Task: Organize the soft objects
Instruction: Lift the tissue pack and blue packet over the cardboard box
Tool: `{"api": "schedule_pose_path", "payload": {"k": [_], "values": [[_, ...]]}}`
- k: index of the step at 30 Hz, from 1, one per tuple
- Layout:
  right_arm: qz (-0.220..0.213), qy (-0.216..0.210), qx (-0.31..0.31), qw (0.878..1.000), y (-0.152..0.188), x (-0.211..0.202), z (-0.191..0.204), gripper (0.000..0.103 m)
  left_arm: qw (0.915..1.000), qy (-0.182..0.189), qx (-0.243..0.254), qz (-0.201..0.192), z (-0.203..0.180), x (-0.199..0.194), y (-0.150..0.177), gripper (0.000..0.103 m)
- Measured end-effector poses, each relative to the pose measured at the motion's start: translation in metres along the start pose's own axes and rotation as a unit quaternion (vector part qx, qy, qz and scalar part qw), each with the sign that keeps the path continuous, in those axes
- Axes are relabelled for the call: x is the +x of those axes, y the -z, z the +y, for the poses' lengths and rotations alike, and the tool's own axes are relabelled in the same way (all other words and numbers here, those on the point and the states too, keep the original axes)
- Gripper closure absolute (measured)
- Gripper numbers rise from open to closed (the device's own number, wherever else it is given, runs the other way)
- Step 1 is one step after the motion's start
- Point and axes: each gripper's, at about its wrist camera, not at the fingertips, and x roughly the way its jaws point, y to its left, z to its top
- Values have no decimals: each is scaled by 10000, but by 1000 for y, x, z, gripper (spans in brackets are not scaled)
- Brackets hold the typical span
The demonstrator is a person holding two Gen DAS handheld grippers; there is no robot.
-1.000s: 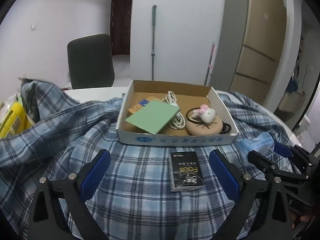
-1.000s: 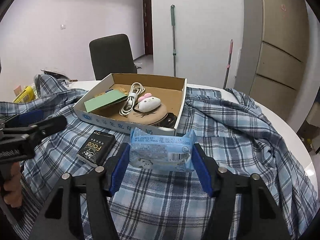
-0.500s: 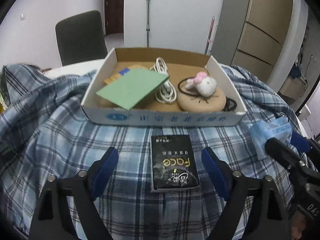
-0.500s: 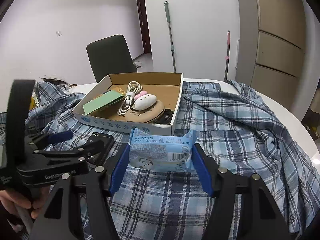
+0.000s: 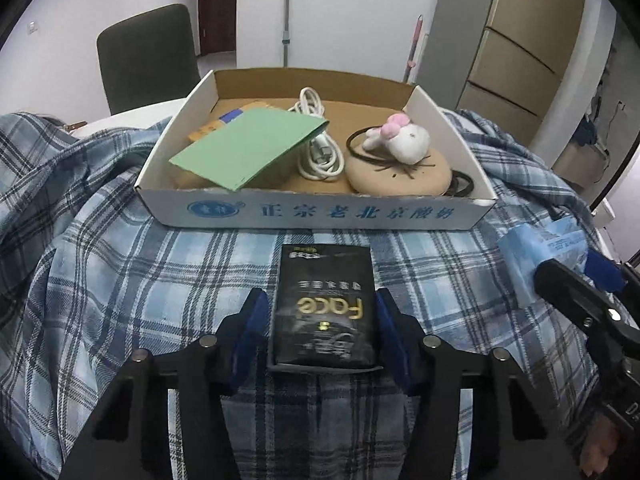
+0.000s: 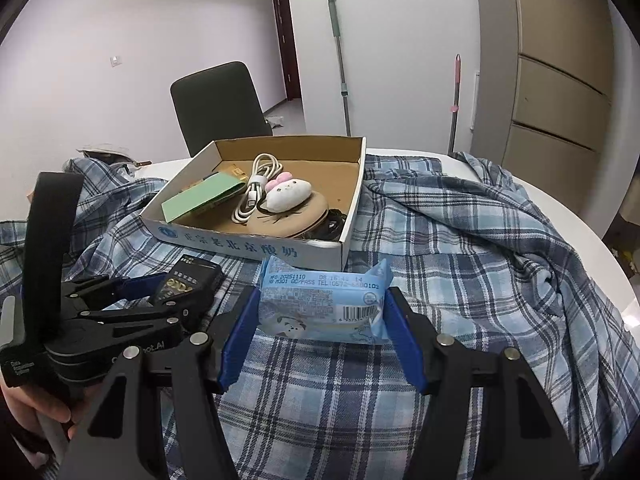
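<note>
At lower centre of the left view, we noted the left gripper (image 5: 323, 328), jaws just closing, flanking the black tissue pack (image 5: 323, 312) with pad contact unclear, while the right gripper (image 6: 320, 332) clasped the blue tissue pack (image 6: 323, 304); either soft, slick pack might slip on lifting.

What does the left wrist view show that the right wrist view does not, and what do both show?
Only the left wrist view shows the gold word on the whole black pack, lying between the left tongs.

Only the right wrist view shows the barcode side of the blue pack, clamped in the right tongs, and the hand holding the left tool.

Both show the cardboard box on the checked cloth.
</note>
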Motion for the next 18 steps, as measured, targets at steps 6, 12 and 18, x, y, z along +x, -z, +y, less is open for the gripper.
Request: {"api": "schedule_pose_path", "payload": {"k": [6, 12, 18], "values": [[-84, -26, -5, 10000, 0, -3, -1, 41, 9999, 35, -31, -105, 2, -4, 1, 54], [-346, -124, -37, 9993, 2, -14, 1, 41, 9937, 182, 185, -1088, -4, -47, 9, 54], [-873, -170, -174, 9959, 3, -35, 7, 41, 9686, 290, 523, -2412, -15, -99, 29, 54]]}}
